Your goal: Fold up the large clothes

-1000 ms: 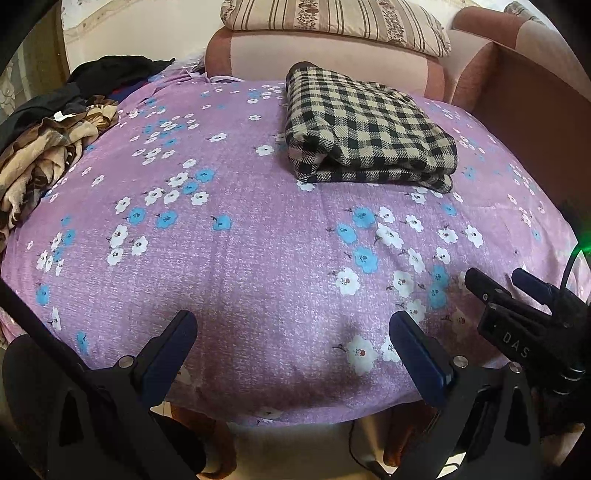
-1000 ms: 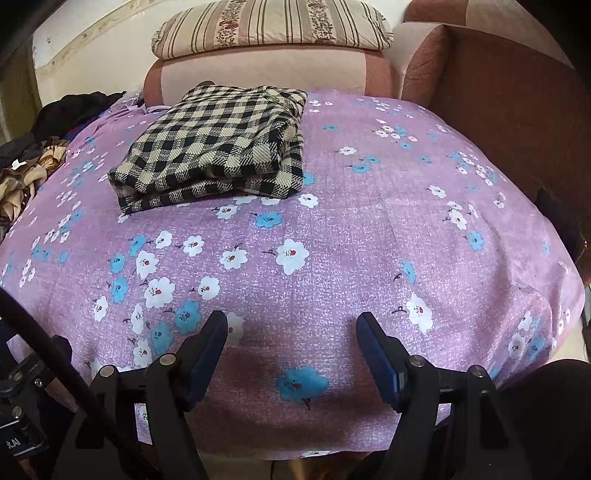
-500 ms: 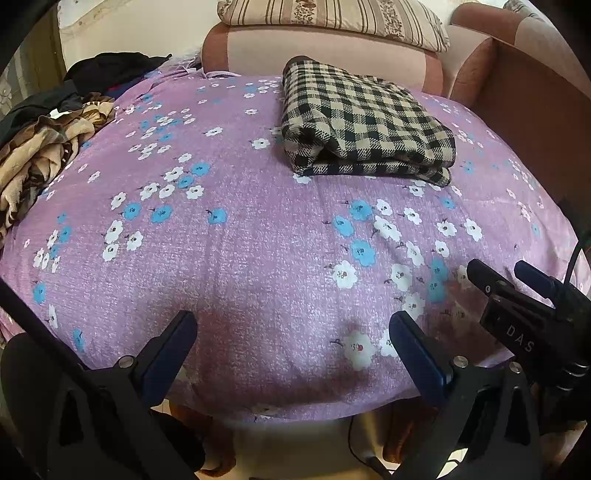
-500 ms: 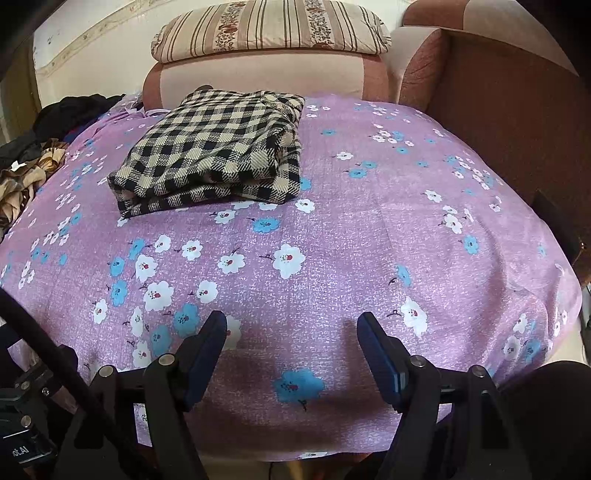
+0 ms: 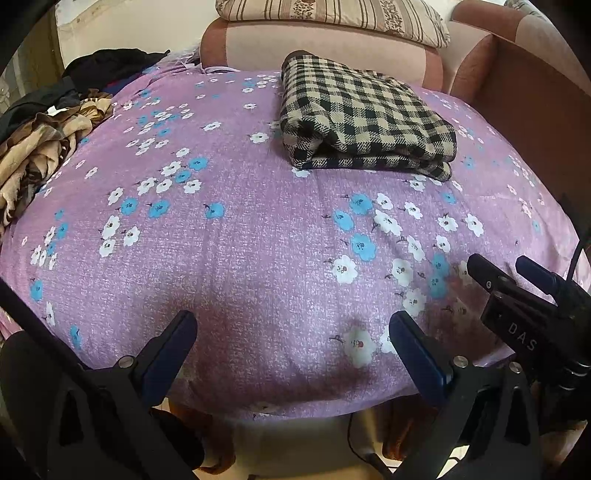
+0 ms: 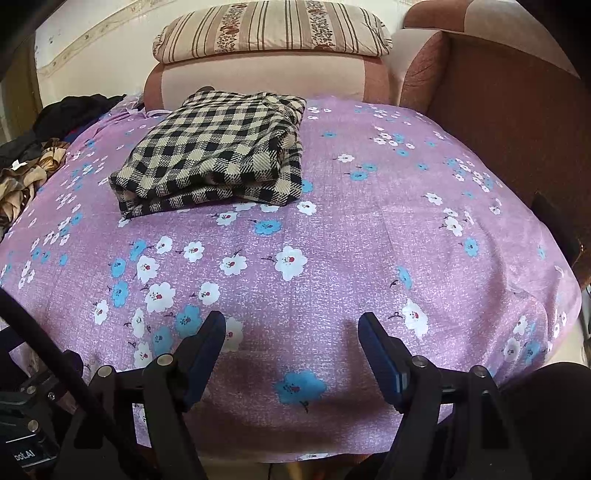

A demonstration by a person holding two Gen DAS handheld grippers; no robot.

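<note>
A black and cream checked cloth (image 5: 364, 122) lies folded in a neat pile at the far side of a purple cover with white and blue flowers (image 5: 258, 258). The left gripper (image 5: 291, 332) and the right gripper (image 6: 291, 332) hang near the front edge, each with its blue fingers spread wide and holding nothing. A heap of brown and black clothes (image 5: 40, 144) sits on the left. A striped pillow (image 6: 273, 29) rests behind.

At the top of the frame we see a cream wall (image 6: 92, 48), with a pink-and-brown armchair (image 6: 258, 81) below it bearing a striped cushion (image 6: 273, 29). A purple floral sheet (image 6: 351, 229) fills the middle; a brown sofa side (image 6: 517, 110) stands at upper right.
</note>
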